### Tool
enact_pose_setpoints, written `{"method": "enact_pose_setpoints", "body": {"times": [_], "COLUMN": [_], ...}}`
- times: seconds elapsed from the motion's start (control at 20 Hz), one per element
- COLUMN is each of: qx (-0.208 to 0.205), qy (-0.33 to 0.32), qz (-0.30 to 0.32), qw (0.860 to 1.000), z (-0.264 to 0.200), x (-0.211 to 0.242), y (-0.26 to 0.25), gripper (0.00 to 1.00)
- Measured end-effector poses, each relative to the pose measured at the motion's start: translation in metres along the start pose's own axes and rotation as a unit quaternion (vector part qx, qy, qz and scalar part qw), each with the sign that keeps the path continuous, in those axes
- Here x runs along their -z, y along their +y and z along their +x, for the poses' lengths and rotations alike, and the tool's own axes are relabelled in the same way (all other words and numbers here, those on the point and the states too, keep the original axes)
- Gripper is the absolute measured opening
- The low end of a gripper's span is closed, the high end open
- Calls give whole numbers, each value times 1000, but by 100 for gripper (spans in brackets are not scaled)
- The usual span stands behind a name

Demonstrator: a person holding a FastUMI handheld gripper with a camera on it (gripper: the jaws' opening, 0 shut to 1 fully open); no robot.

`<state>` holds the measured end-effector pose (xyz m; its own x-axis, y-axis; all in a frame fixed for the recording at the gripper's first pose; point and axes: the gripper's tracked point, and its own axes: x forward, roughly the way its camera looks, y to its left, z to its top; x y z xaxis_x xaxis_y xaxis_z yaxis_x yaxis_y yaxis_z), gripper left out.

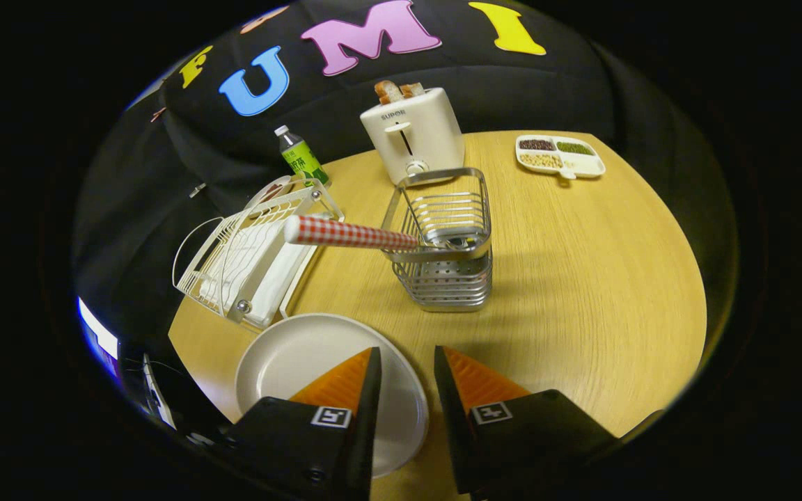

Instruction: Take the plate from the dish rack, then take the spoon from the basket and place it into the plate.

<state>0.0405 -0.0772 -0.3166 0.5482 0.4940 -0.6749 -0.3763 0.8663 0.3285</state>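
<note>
1. A white wire dish rack (244,261) sits at the left edge of the round wooden surface (582,278), on a white drip tray; no plate stands in its slots.
2. A small bottle (300,156) with a green label and a white cap stands upright behind the rack, at the far left edge.
3. The plate (303,362), plain and white, lies flat on the surface at the near left edge, just in front of the rack and apart from it. Nothing lies in it.
4. The spoon (352,234) has a red-and-white checked handle. It leans out of the basket toward the left, its handle end reaching over the near right corner of the rack, its bowl down inside the basket.
5. The basket (446,268), a square metal wire holder, stands upright near the middle of the surface, beyond the tongs.
6. The tongs (406,365) hang above the near edge with a narrow gap between the 2 fingers (345,379) and nothing held. The left finger overlaps the plate's right rim in the view; the right finger is over bare wood.
7. A cream toaster (415,136) with 2 slices of bread in its slots stands behind the basket, near the far edge.
8. A white divided tray (560,155) with dark, green and pale grains lies at the far right edge, well apart from the rest.
</note>
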Motion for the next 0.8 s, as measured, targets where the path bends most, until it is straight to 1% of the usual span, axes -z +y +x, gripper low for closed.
{"method": "enact_pose_setpoints", "body": {"times": [0.05, 0.1, 0.15, 0.2, 0.25, 0.3, 0.4, 0.45, 0.6, 0.8], "qx": [-4, -9, -10, -10, -1, 8, 9, 7, 11, 9], "qy": [-17, -33, -49, -66, -85, -107, -143, -150, -160, -157], "qz": [-17, -36, -59, -81, -101, -112, -123, -134, -172, -190], "qw": [1000, 999, 997, 995, 991, 988, 982, 980, 972, 969], "z": [-3, -8, -13, -18, -25, -30, -39, -39, -32, -11], "x": [-7, -14, -22, -30, -43, -52, -70, -75, -87, -94], "y": [4, 8, 12, 14, 13, 11, 17, 19, 19, 21], "gripper": [62, 71, 79, 80, 94, 100, 99, 99, 99, 99]}}
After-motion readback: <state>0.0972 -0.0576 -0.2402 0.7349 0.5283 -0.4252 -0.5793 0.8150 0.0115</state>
